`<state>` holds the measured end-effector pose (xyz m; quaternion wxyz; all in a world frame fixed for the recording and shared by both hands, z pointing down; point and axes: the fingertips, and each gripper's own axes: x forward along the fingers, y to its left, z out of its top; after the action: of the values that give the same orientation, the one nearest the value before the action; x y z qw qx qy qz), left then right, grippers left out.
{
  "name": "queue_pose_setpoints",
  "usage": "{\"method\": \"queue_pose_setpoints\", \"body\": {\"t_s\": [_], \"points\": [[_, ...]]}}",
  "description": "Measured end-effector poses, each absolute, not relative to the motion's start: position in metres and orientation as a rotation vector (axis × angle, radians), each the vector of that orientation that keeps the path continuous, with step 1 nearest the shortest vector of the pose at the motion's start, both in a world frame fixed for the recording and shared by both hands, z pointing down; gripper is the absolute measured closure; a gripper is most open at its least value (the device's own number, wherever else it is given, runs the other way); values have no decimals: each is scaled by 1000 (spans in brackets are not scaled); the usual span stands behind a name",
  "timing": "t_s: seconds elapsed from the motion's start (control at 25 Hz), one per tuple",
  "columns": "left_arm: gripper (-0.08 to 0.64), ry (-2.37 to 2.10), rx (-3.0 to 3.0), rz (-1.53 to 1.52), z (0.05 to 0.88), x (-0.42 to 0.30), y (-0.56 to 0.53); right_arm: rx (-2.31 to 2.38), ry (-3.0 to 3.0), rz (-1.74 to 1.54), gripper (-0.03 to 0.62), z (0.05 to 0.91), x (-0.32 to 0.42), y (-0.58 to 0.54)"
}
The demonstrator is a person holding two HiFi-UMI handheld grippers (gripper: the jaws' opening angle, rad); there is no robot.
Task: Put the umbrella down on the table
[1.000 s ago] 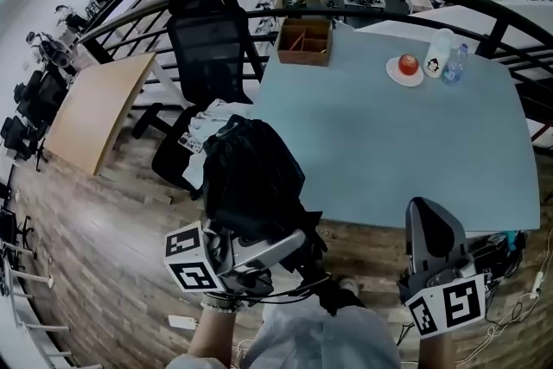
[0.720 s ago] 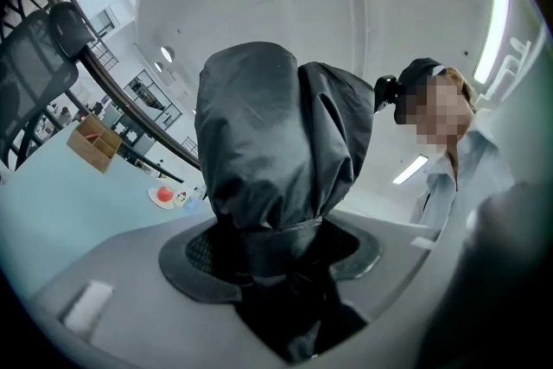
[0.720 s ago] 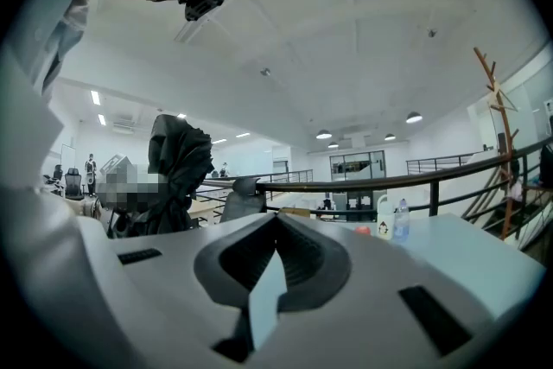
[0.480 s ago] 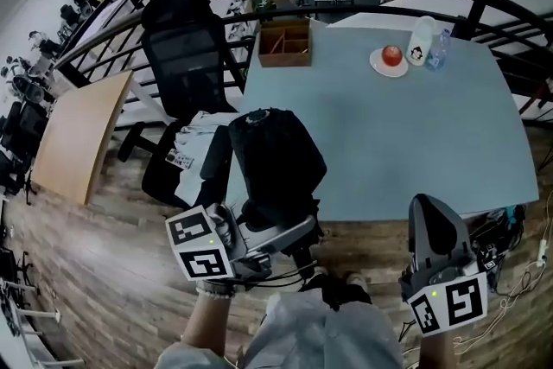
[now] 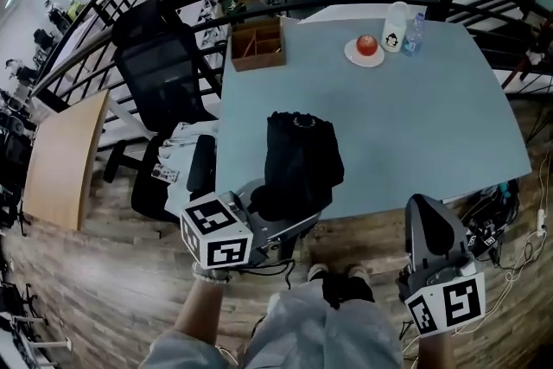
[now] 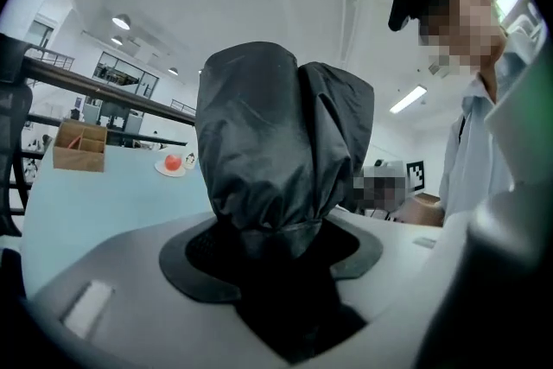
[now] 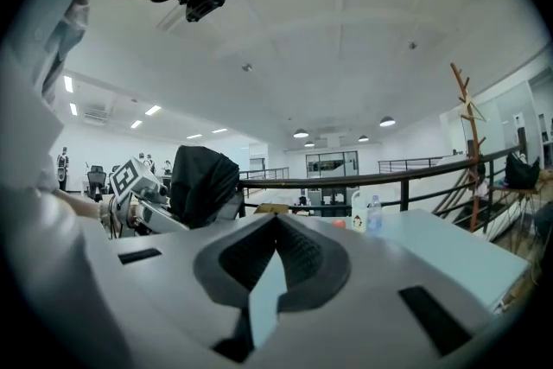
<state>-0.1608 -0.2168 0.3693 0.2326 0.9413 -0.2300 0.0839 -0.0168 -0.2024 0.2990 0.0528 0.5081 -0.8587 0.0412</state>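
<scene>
A black folded umbrella (image 5: 298, 160) stands upright over the near edge of the light blue table (image 5: 423, 117). My left gripper (image 5: 281, 220) is shut on its lower end, just in front of the table edge. In the left gripper view the umbrella (image 6: 276, 151) rises bunched from between the jaws of the left gripper (image 6: 285, 272). Whether its tip touches the table is hidden. My right gripper (image 5: 428, 216) stays low at the front right, shut and empty. From the right gripper (image 7: 263, 272) the umbrella (image 7: 203, 181) shows off to the left.
A wooden box (image 5: 257, 43) sits at the table's far left. A plate with a red apple (image 5: 366, 47), a white bottle (image 5: 396, 26) and a water bottle (image 5: 414, 34) stand at the far side. A black office chair (image 5: 164, 65) is left of the table, with a railing behind.
My left gripper has carried the umbrella right and forward, from beside the chair to over the table's near edge. The right gripper has stayed put.
</scene>
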Motion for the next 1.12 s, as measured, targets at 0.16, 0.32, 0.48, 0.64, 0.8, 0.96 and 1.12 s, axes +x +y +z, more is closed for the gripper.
{"method": "queue_pose_setpoints", "body": {"t_s": [0.16, 0.32, 0.48, 0.64, 0.8, 0.96, 1.12], "points": [[305, -592, 2617, 402, 390, -148, -224, 1576, -2587, 136, 595, 302, -10, -200], [305, -551, 2647, 556, 410, -132, -232, 1590, -2574, 146, 595, 304, -2, -200], [305, -499, 2666, 732, 434, -118, -237, 1596, -2567, 156, 595, 307, 2, -201], [305, -459, 2677, 899, 457, -106, -240, 1603, -2559, 175, 595, 310, 7, -201], [305, -431, 2677, 1080, 483, -100, -243, 1607, -2551, 196, 595, 315, 11, -200], [305, -406, 2644, 1228, 511, -97, -245, 1604, -2542, 218, 595, 321, 16, -199], [305, -396, 2609, 1336, 534, -94, -248, 1603, -2532, 241, 595, 327, 18, -198]]}}
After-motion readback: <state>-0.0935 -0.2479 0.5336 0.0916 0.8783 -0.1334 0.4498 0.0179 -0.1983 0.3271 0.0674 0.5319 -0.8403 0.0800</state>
